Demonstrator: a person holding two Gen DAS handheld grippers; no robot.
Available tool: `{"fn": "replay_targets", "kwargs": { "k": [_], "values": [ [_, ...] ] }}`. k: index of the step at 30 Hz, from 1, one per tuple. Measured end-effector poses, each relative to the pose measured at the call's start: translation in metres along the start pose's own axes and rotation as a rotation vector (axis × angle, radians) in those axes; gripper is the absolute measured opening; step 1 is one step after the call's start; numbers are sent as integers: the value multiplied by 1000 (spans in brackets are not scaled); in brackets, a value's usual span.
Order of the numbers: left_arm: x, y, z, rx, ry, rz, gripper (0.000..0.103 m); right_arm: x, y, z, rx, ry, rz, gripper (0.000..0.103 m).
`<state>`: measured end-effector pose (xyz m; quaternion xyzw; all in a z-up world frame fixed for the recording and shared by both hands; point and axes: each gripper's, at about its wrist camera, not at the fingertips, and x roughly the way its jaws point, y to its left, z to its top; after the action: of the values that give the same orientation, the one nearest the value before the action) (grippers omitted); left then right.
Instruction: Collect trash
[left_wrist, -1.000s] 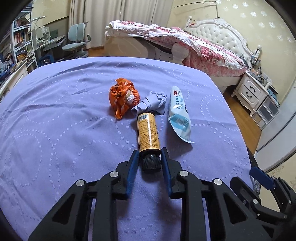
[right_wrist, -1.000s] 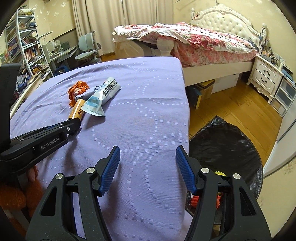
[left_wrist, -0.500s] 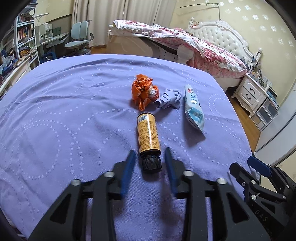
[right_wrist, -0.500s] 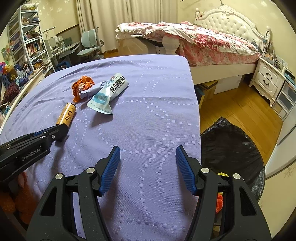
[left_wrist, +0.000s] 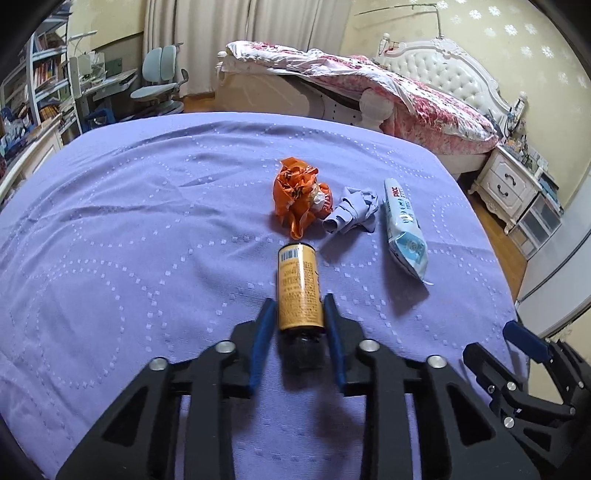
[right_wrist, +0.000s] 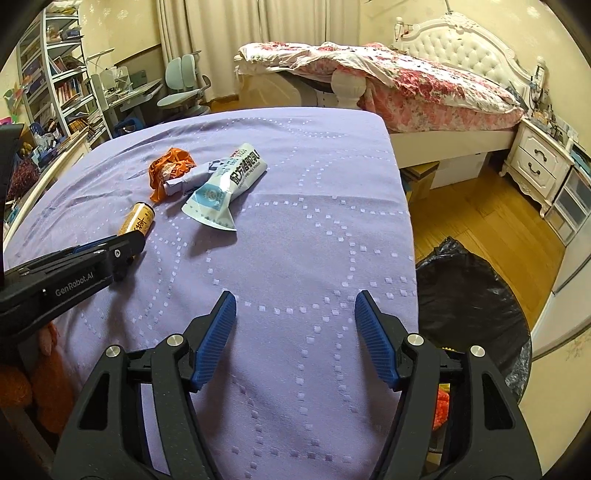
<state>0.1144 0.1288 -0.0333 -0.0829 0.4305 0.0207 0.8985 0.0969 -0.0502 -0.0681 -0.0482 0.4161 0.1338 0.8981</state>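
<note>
A yellow-labelled bottle with a black cap lies on the purple-covered table. My left gripper is shut on its lower body, just above the cap. Beyond it lie a crumpled orange wrapper, a wad of pale purple paper and a white-and-blue pouch. In the right wrist view the bottle shows at the left with the left gripper's fingers on it. My right gripper hovers over the table's near right part. Its jaws are opening, with nothing between them.
A black trash bag stands open on the wooden floor just right of the table's edge. A bed lies behind, a white nightstand at the far right. Shelves and a desk chair fill the back left.
The left gripper let go of the bottle's cap, slid forward along the bottle and shut again on its lower body. The right gripper's jaws stand slightly wider.
</note>
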Motion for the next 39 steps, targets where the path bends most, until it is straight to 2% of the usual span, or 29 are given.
{"fn": "replay_targets", "kwargs": {
  "k": [6, 14, 20, 29, 32, 34, 35, 37, 39],
  "values": [
    [-3, 14, -2, -5, -1, 7, 28, 6, 14, 8, -18, 11, 29, 66],
    [-2, 48, 5, -36, -14, 75, 28, 24, 41, 26, -40, 23, 55, 66],
    [3, 64, 14, -45, -17, 88, 28, 42, 52, 45, -28, 21, 29, 66],
    [11, 74, 24, -57, -23, 87, 28, 61, 43, 72, 14, 15, -17, 63],
    [13, 75, 26, -59, -23, 84, 28, 66, 42, 76, 4, 19, -20, 56],
    [14, 77, 28, -61, -23, 81, 28, 68, 40, 78, -2, 22, -19, 46],
    [14, 77, 28, -63, -23, 79, 28, 68, 40, 79, -4, 21, -18, 44],
    [14, 78, 28, -63, -24, 77, 28, 70, 38, 81, -9, 22, -9, 29],
    [13, 77, 28, -61, -25, 75, 28, 69, 37, 80, -12, 22, -4, 29]
  ]
}}
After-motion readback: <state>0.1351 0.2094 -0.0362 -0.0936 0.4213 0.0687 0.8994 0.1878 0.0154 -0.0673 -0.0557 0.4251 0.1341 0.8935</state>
